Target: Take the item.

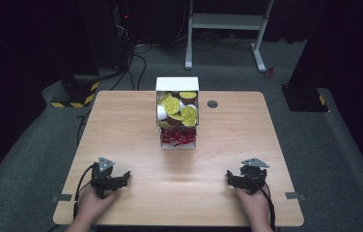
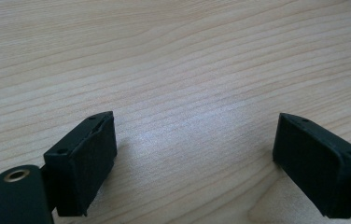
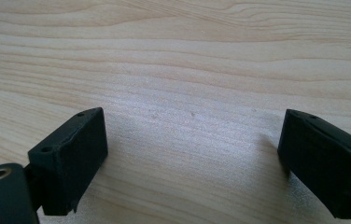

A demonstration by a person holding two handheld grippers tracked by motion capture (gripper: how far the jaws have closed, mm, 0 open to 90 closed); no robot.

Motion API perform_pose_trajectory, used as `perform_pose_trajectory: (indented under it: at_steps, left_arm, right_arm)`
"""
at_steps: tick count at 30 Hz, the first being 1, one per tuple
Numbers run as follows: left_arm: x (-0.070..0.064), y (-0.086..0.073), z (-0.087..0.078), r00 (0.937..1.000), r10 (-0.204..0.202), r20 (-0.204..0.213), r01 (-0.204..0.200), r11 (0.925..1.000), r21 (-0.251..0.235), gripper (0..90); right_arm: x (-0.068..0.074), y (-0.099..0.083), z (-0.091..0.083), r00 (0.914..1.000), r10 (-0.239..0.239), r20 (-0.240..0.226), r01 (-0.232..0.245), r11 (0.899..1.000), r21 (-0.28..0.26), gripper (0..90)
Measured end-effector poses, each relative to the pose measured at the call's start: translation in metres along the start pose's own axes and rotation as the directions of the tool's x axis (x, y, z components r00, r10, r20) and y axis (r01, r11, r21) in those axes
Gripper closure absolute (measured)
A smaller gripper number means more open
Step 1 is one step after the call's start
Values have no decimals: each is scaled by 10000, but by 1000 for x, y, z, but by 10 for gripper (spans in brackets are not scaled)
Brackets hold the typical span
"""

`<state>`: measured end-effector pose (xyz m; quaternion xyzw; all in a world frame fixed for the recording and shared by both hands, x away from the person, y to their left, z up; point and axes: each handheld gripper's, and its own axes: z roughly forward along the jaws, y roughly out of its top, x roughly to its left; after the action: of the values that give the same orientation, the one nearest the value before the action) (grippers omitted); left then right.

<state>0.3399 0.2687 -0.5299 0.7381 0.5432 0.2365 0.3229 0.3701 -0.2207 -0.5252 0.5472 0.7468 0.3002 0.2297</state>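
Both claws rest on the worktop (image 1: 136, 145) near the person's edge, the left claw (image 1: 121, 180) and right claw (image 1: 231, 178) each spread wide with nothing between the jaws. The white box (image 1: 177, 84) stands well apart, mid-worktop toward the far side, holding yellow-lidded cups (image 1: 172, 105) above and red packets (image 1: 177, 137) below. The cups look light, thin-walled and easily crushed; I'd grip 1 gently across its sides, under the lid.

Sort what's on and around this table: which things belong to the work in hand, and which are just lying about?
In the work:
- white box holding yellow-lidded cups and red packets
- left tool, open, resting on the table
- right tool, open

Lying about:
- round grommet in the tabletop
- white desk frame behind
- floor cables
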Motion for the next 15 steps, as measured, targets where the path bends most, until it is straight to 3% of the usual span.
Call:
perform_pose_trajectory:
  at_steps: [15]
  left_arm:
    - [0,0,0,10000,-15,-59,15,10000,32,125]
  right_arm:
    - [1,0,-1,9999,-95,-32,95,9999,-88,128]
